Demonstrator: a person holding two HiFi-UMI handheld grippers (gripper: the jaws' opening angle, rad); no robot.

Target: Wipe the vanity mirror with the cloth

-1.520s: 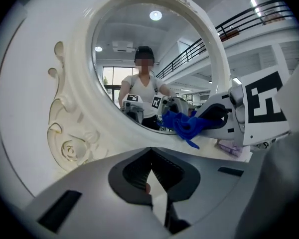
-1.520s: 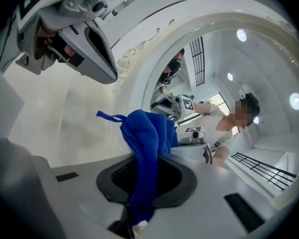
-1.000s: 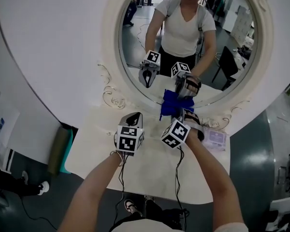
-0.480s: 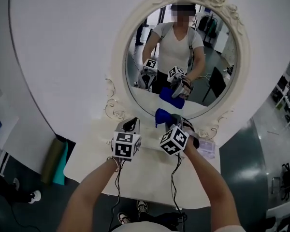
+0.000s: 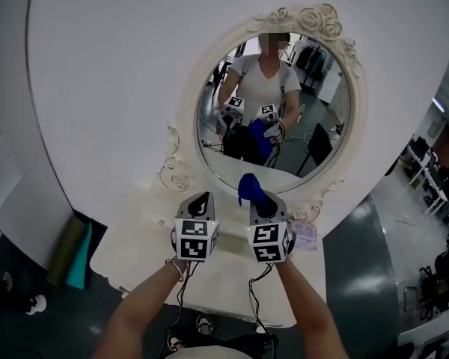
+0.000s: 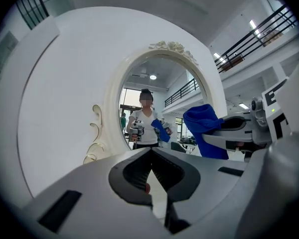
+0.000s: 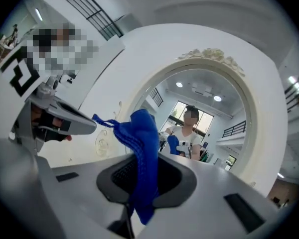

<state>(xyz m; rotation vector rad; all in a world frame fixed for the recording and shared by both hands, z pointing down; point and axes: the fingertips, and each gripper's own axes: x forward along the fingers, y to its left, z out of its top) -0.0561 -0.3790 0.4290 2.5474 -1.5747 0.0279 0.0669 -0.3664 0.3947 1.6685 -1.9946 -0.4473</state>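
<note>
While both arms reach out over the white tabletop [image 5: 135, 249], the right claw [image 5: 260, 203] is clamped on the blue cloth [image 5: 248, 188]. The cloth bunches up above the tips, over the tabletop's far edge & right in front of the lower rim of the oval vanity mirror [image 5: 325, 88]. Can't tell from the head view whether cloth touches glass or frame. The left claw [image 5: 202, 200] sits just beside the right one, approx level w/ it, also pointing at the mirror.

Right gripper view fills in the grip. Jaws are pressed together on the cloth [image 7: 142, 148], pinched mid-claw [image 7: 139, 203]. A tail hangs below the pads & the rest flops up, w/ a frayed corner sticking out left. The left claw shows side-on at that view's left. Mirror [image 7: 209, 98] is straight ahead, apart from the tips.

Left gripper view: left claw [image 6: 152, 193] is closed, jaws meeting, nothing btw them. The cloth [image 6: 205, 131] shows at right, draped over the other gripper's nose. The mirror [image 6: 157, 98] is ahead, w/ a scroll ornament on the frame's left side.

Only the head view shows the tabletop's layout. A small pale packet [image 5: 307, 234] lies near its far right corner, by the frame's base. The glass reflects the person, both grippers & the cloth. A teal-and-olive thing [image 5: 69, 249] leans by the wall off the tabletop's left edge.
</note>
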